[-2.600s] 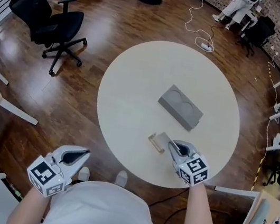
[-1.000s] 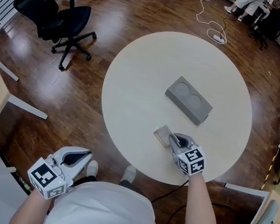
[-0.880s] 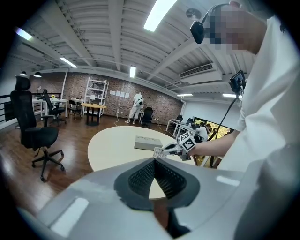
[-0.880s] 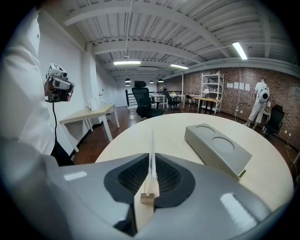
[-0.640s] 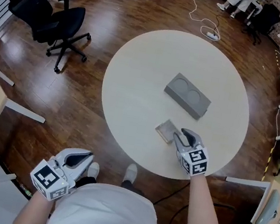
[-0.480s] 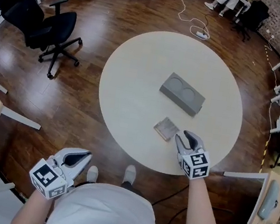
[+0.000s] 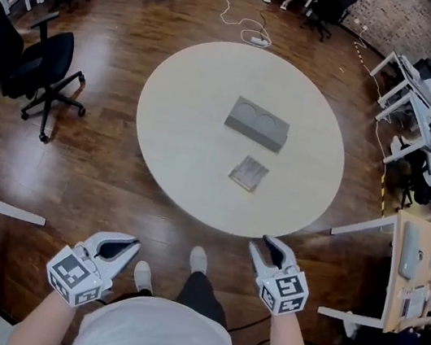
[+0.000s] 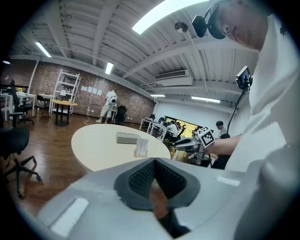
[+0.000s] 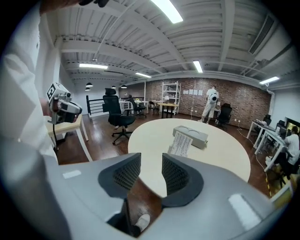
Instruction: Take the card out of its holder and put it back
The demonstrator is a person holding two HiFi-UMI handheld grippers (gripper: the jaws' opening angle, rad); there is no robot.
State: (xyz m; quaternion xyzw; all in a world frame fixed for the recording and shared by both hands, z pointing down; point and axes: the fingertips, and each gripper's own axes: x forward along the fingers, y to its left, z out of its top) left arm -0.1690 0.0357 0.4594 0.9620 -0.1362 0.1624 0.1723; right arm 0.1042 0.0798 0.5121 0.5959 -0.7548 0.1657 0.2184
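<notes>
From the head view, I look down on a round cream-topped bench point(image 7: 180, 137) in a big room with a dark wooden floor point(image 7: 90, 179). Near the bench's middle lies a grey rectangular block with two round recesses point(image 7: 257, 123), and just in front of it, apart from it, sits the white printed card point(image 7: 248, 173). Both my hands are off the bench, over the floor at its near edge. My left gripper point(image 7: 115, 247) is down by my left side and my right gripper point(image 7: 271, 254) is just short of the bench rim. A black office chair point(image 7: 29, 60) stands well to the left, white desks point(image 7: 412, 87) line the right, and a brick wall point(image 7: 391, 17) closes the far end.

In the left gripper view, my left gripper's jaws are closed together, tip to tip, with nothing between them. Beyond them, the card stands upright in its pale wooden holder point(image 8: 139, 155) on the bench, the grey block just behind.

In the right gripper view, my right gripper's jaws have just been opening and stand apart with only floor showing through the gap. The card stands upright ahead of them on the bench, close in front of the block. White ceiling beams and strip lights run overhead.
</notes>
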